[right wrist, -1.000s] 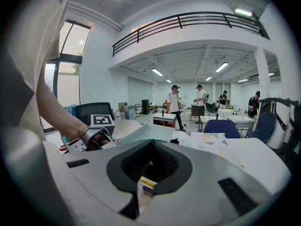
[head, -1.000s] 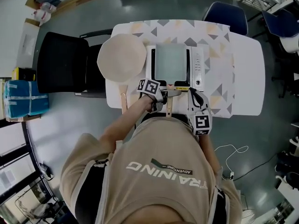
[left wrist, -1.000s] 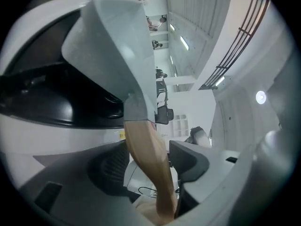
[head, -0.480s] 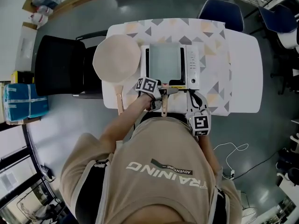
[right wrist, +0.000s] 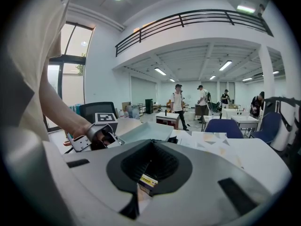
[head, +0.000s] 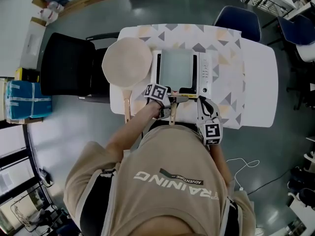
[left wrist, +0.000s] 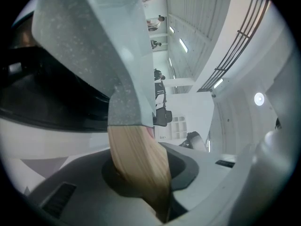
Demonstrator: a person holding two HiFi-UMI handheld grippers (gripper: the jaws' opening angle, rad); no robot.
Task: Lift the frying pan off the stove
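Left gripper view: the left gripper [left wrist: 157, 199], jaws just closing, clamps the wooden handle [left wrist: 137, 159] of the frying pan [left wrist: 89, 55] ahead. The right gripper [right wrist: 137, 199], to its right, is clenched empty.

— What sort of place is this?
— A big open workroom, a lab or office hall rather than a kitchen. High white walls, a railed gallery [right wrist: 188, 16] overhead, strip lights [right wrist: 225, 65].
— And down below?
— White tables [head: 258, 82], blue chairs [right wrist: 225, 126], a black office chair [head: 66, 65], grey floor [head: 74, 132]. People [right wrist: 178, 102] stand among the desks. The stove [head: 207, 73] just sits on a table's patterned cloth [head: 226, 68].
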